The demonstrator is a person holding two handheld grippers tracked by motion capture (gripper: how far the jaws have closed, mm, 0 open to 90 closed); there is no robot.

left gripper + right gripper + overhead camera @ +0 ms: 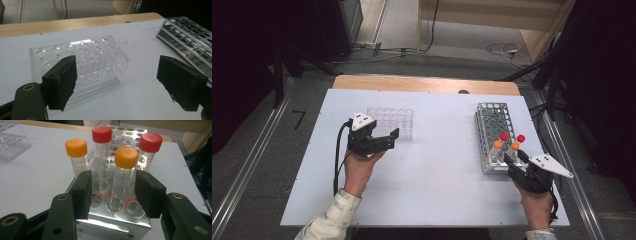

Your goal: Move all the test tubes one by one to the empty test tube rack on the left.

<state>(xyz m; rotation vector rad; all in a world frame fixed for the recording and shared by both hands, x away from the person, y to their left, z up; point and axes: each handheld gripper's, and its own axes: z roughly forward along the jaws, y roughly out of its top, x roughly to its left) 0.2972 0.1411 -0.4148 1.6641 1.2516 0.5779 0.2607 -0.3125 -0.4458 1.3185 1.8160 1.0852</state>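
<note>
In the high view the white table (427,165) has wide bare room across its middle and lower part. The metal rack (493,134) stands at the right, close to the table's right edge. The clear rack (392,121) sits upper left of centre, well apart from it.

The right gripper (112,192) is at the metal rack's near end, lower right, with its jaws apart on either side of the near orange-capped tube (124,170) and no pad pressing on it. Three more capped tubes crowd close: another orange one (77,157) to the left and two red ones (102,147) (148,151) behind.

The left gripper (116,82) is wide open with nothing between its jaws, just before the clear rack, where one uncapped tube (122,44) stands in a corner hole.
</note>
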